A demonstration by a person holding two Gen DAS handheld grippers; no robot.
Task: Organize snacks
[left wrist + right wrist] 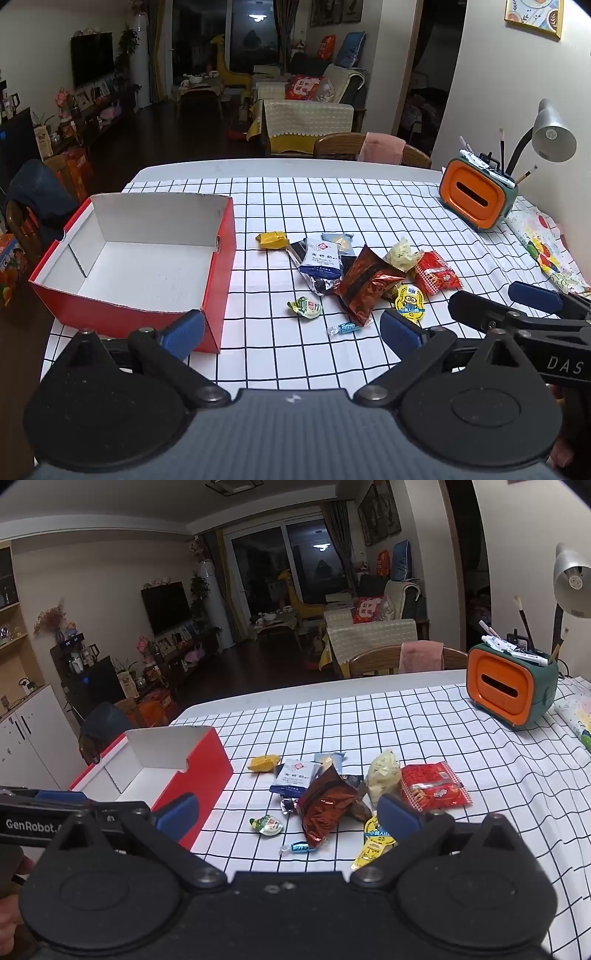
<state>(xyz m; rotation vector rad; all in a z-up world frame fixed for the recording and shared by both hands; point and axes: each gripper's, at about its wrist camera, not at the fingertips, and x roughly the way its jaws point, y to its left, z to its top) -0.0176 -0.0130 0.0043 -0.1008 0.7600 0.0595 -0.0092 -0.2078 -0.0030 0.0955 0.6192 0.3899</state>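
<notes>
An empty red box (218, 280) with a white inside stands on the left of the checked tablecloth (258, 354); its red side (199, 779) shows in the right wrist view. To its right lies a heap of snacks: a brown foil bag (364, 286) (325, 805), a red packet (436, 275) (432, 784), a white-and-blue sachet (319, 258) (293, 777), a yellow cartoon packet (410, 301) (373, 843), a small green sweet (304, 306) (267, 825) and a blue sweet (343, 328) (297, 847). My left gripper (291, 332) is open near the table's front. My right gripper (288, 818) is open too, empty.
An orange-and-green holder (476, 195) (511, 692) with pens and brushes stands at the back right beside a desk lamp (552, 134). A printed packet (543, 247) lies along the right edge. Wooden chairs (354, 146) stand behind the table; a living room lies beyond.
</notes>
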